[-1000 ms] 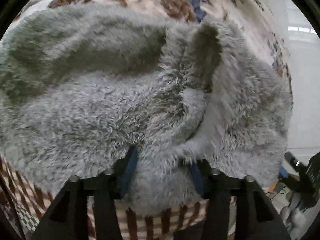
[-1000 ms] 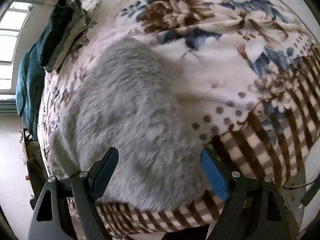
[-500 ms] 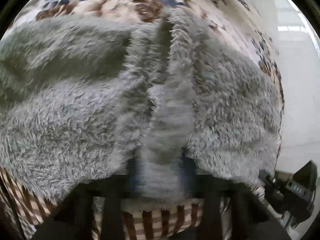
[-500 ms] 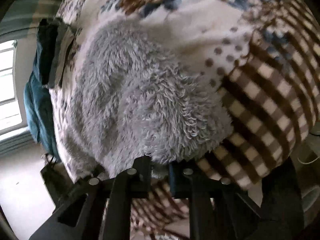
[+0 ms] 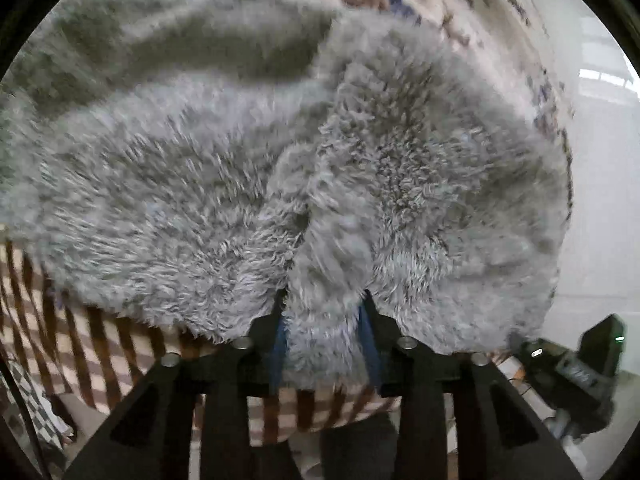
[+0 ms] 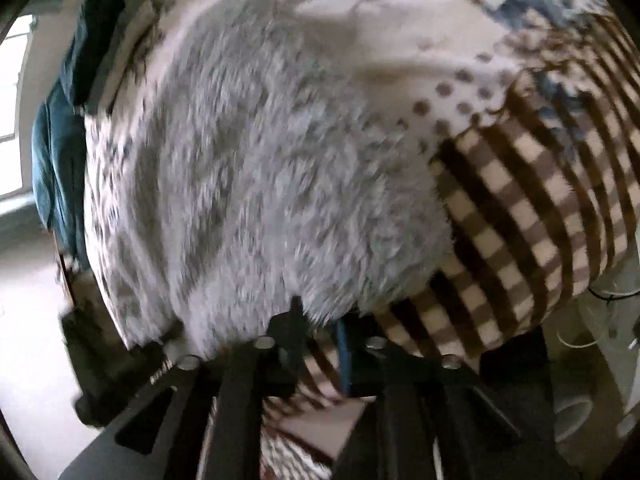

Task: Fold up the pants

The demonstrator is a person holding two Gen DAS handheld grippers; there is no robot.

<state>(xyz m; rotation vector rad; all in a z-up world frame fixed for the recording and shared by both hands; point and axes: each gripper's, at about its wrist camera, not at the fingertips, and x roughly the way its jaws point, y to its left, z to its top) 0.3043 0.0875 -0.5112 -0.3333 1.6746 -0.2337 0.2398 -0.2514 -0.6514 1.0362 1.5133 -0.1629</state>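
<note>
Pants [image 5: 248,184]: grey, shaggy fleece, bunched on a bedspread [image 6: 500,216] with floral print, brown dots and a brown-and-cream checked border; near edge close to the checked border. Also seen from the right wrist [image 6: 280,168], blurred.

Left gripper [image 5: 324,332]: clamped on a raised ridge of the fleece, blue pads on either side of the fold.

Right gripper [image 6: 320,328]: jaws drawn close at the near hem of the pants; whether fabric is caught between them cannot be told through blur.

Surroundings: dark teal garments [image 6: 60,152] heaped at the bedspread's far left edge; black device [image 5: 576,372] off the bed at lower right; window [image 6: 12,80] at left.
</note>
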